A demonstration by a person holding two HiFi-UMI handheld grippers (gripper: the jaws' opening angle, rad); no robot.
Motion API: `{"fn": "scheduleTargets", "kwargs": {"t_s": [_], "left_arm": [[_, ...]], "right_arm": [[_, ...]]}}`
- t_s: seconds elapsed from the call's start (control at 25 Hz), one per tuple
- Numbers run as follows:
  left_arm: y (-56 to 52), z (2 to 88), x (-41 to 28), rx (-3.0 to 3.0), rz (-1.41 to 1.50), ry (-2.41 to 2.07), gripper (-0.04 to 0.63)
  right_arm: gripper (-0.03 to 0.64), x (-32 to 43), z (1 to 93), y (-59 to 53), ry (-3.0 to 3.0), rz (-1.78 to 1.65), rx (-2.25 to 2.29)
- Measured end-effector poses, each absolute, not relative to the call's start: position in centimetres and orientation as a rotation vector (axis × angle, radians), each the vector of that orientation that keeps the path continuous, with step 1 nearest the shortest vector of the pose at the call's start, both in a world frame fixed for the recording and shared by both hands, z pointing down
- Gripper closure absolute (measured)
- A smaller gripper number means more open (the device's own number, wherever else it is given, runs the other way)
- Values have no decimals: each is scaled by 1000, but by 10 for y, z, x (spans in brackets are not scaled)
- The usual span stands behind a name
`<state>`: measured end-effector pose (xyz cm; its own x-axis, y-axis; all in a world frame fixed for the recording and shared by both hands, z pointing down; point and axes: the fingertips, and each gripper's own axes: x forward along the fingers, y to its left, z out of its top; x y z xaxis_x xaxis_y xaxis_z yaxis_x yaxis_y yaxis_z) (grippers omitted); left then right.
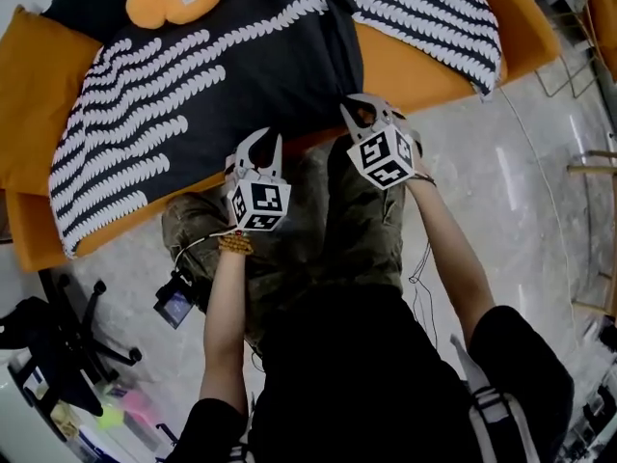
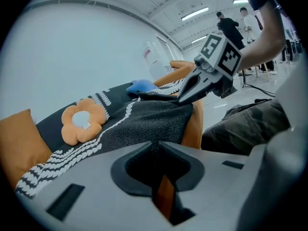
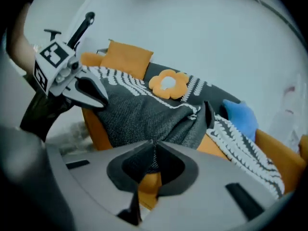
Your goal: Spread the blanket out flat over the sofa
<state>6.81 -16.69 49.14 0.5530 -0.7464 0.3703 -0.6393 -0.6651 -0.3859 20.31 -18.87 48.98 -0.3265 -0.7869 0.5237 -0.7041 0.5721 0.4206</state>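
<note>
At the sofa (image 1: 424, 66) front: we clamp the left gripper (image 1: 262, 143) and right gripper (image 1: 362, 110) on the blanket (image 1: 222, 75) hem.
Done: blanket drapes over seat and backrest.
Left: middle still bunched; orange seat shows at right.
Blanket: black knit, white wavy rows.

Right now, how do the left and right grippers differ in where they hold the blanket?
The left gripper holds the blanket's front edge where the cloth lies fairly flat. The right gripper holds it where the cloth bunches into a dark fold. In the head view the left gripper sits nearer the person, and the right gripper farther along the sofa. Both are shut on the blanket's edge.
</note>
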Motion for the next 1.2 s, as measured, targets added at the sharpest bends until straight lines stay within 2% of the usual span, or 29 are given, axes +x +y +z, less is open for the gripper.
{"fn": "scheduleTargets", "kwargs": {"t_s": [0.16,0.24,0.36,0.4,0.44,0.56,0.6,0.88,1.08,1.12,1.2], "left_arm": [[-164,492,70,-2602,-759,1164,548],[-166,491,69,-2623,-750,1156,548],[-167,491,68,-2675,-746,1134,548],[-167,491,68,-2688,-748,1126,548],[-166,491,69,-2695,-751,1117,548],[-164,491,70,-2670,-751,1112,548],[-164,492,69,-2655,-752,1116,548],[-157,491,71,-2636,-747,1115,548],[-161,492,72,-2627,-739,1112,548],[-161,493,72,-2633,-739,1111,548],[-162,495,75,-2641,-742,1109,548]], "right_arm": [[552,206,429,-209,-2041,-456,1135],[546,201,416,-240,-2052,-473,1125],[521,205,457,-293,-1958,-374,1027],[473,209,474,-301,-1905,-373,981],[475,212,485,-304,-1877,-376,953],[589,216,492,-298,-1874,-317,1009],[600,217,492,-295,-1872,-292,1043],[604,267,491,-234,-1976,24,1410],[608,289,484,-189,-2180,394,1628],[607,295,477,-186,-2185,375,1643],[588,304,447,-190,-2135,99,1634]]}}
